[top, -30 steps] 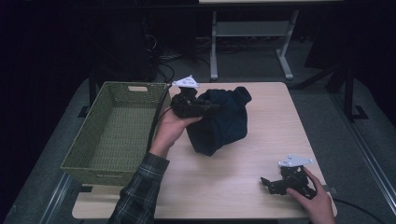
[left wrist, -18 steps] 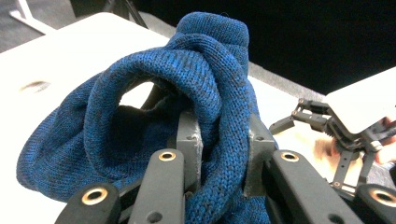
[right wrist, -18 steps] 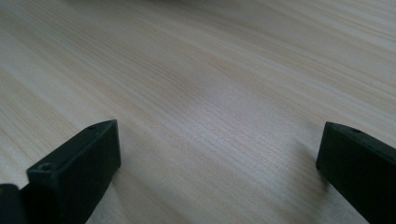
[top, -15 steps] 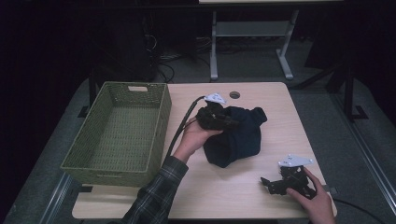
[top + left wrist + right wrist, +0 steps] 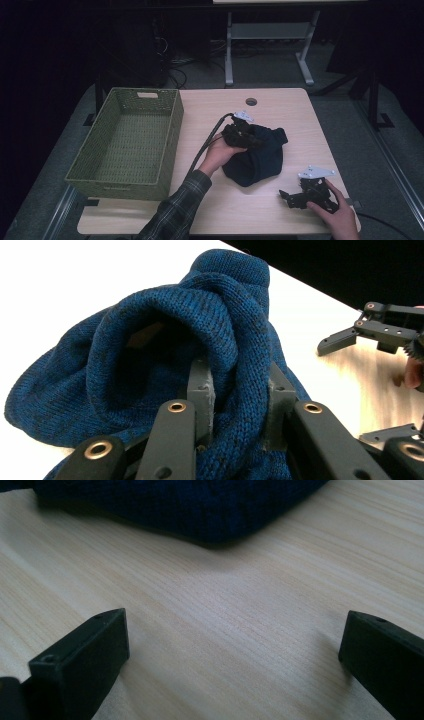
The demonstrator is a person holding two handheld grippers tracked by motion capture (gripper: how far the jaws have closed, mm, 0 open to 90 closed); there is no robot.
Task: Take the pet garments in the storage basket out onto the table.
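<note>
A dark blue knitted garment [image 5: 257,160] lies bunched on the light wooden table [image 5: 280,107], a little toward four o'clock from the table's middle. In the left gripper view its knit [image 5: 150,365] shows as a thick rolled fold, and that fold sits squeezed between the two jaws, which are drawn narrow around it, pads pressing the wool from either side.

The left gripper [image 5: 245,134] rests at the garment's ten o'clock edge, held by the person's left hand [image 5: 220,152], whose plaid sleeve [image 5: 175,212] comes up from the bottom of the high view. A black cable [image 5: 210,137] curves off the gripper toward seven o'clock.

At about five o'clock from the garment, near the table's front edge, the right gripper [image 5: 290,196] lies low on the wood in the person's right hand [image 5: 337,215], apart from the cloth. Its jaws stand wide; in the right gripper view they frame bare wood grain, with the garment's dark edge [image 5: 200,505] farther ahead at twelve o'clock. The left gripper view also catches this right gripper [image 5: 345,340] at two o'clock.

At nine o'clock on the table stands a green woven basket [image 5: 165,135], nothing visible inside it. A small round hole [image 5: 251,101] marks the tabletop at twelve o'clock.
</note>
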